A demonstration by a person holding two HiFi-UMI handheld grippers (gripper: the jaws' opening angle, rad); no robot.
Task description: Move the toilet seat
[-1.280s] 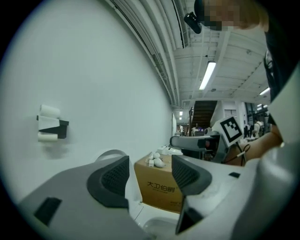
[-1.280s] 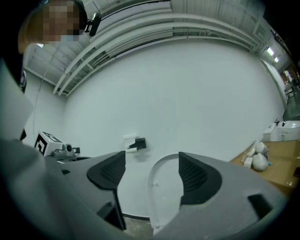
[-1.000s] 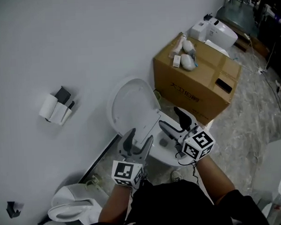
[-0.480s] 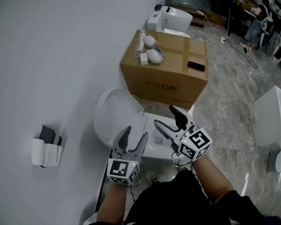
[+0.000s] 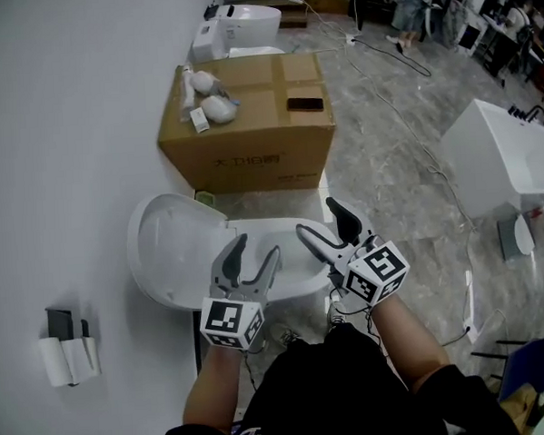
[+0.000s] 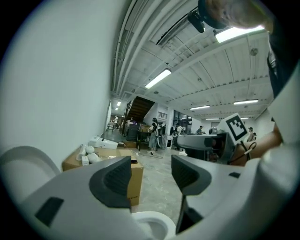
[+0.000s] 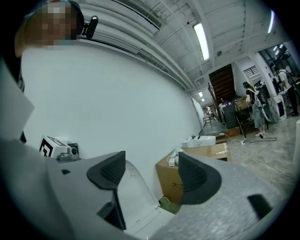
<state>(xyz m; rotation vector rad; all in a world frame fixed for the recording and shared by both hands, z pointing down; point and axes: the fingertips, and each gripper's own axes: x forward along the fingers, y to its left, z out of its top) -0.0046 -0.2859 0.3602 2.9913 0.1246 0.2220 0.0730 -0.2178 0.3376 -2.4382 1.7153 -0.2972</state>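
Standing raised — glossy oval toilet seat.

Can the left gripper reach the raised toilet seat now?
Probably yes: the left gripper, jaws apart and empty, hangs beside the toilet seat raised against the wall, nothing between them.

The right gripper is holding its jaws wide apart with nothing between them. Behind the gap, the white seat is standing raised against the wall. A box is sitting just beyond it, carrying small white items. At far right, people are standing under ceiling lights.
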